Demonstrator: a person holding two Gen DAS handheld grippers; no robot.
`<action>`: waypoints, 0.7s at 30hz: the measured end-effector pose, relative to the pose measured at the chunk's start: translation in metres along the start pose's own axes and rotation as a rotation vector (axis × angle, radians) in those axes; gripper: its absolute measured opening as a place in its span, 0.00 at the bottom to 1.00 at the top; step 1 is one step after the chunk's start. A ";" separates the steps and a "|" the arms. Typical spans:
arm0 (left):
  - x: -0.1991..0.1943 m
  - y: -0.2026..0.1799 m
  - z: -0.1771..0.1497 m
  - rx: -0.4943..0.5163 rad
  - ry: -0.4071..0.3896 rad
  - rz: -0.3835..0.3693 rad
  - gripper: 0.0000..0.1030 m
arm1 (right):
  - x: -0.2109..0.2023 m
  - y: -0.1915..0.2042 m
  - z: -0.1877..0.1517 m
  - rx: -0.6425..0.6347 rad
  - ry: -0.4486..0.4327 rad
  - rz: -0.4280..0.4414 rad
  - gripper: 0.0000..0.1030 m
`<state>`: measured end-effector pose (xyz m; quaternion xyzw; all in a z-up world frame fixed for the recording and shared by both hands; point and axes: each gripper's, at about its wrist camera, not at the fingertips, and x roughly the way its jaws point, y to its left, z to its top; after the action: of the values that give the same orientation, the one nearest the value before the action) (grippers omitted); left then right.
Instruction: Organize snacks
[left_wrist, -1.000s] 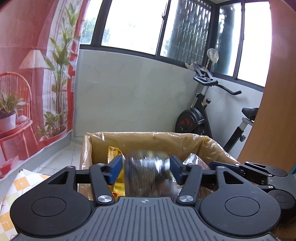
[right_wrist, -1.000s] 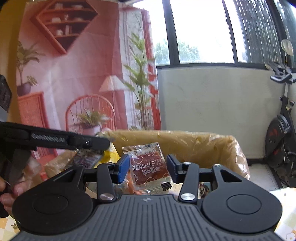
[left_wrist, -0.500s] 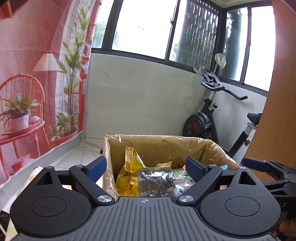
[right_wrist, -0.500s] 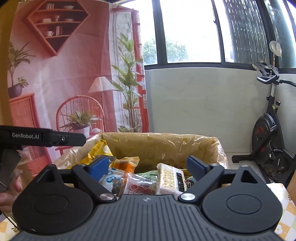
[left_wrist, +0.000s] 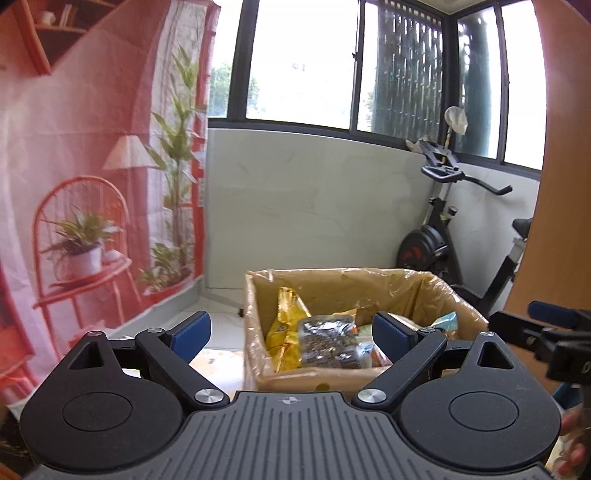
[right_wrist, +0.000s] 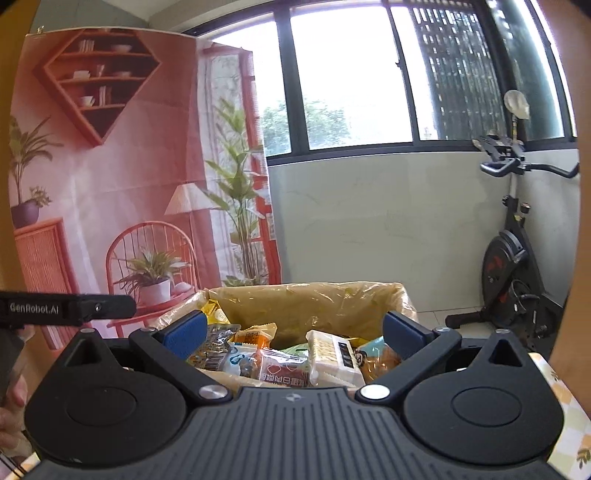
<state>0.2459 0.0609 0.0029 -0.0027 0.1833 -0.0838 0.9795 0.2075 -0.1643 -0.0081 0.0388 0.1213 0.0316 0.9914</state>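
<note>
Now both tongs, left and right, gape wide, empty.

Snack packets in box, exercise bike right

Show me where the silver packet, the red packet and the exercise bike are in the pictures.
silver packet (left_wrist: 325, 343): left wrist view, middle of its face.
red packet (right_wrist: 284, 371): right wrist view, its printed front.
exercise bike (right_wrist: 504, 260): right wrist view, flywheel housing.
</note>
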 end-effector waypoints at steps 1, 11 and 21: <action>-0.005 -0.001 -0.001 0.001 0.001 0.005 0.93 | -0.005 0.000 0.000 0.007 0.000 0.000 1.00; -0.064 -0.013 -0.008 0.033 -0.046 0.067 0.93 | -0.063 0.012 0.003 0.025 -0.013 -0.017 1.00; -0.128 -0.019 -0.003 0.040 -0.074 0.077 0.93 | -0.126 0.033 0.007 0.029 -0.050 0.006 1.00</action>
<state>0.1245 0.0634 0.0469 0.0207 0.1453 -0.0498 0.9879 0.0852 -0.1409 0.0316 0.0545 0.0966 0.0317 0.9933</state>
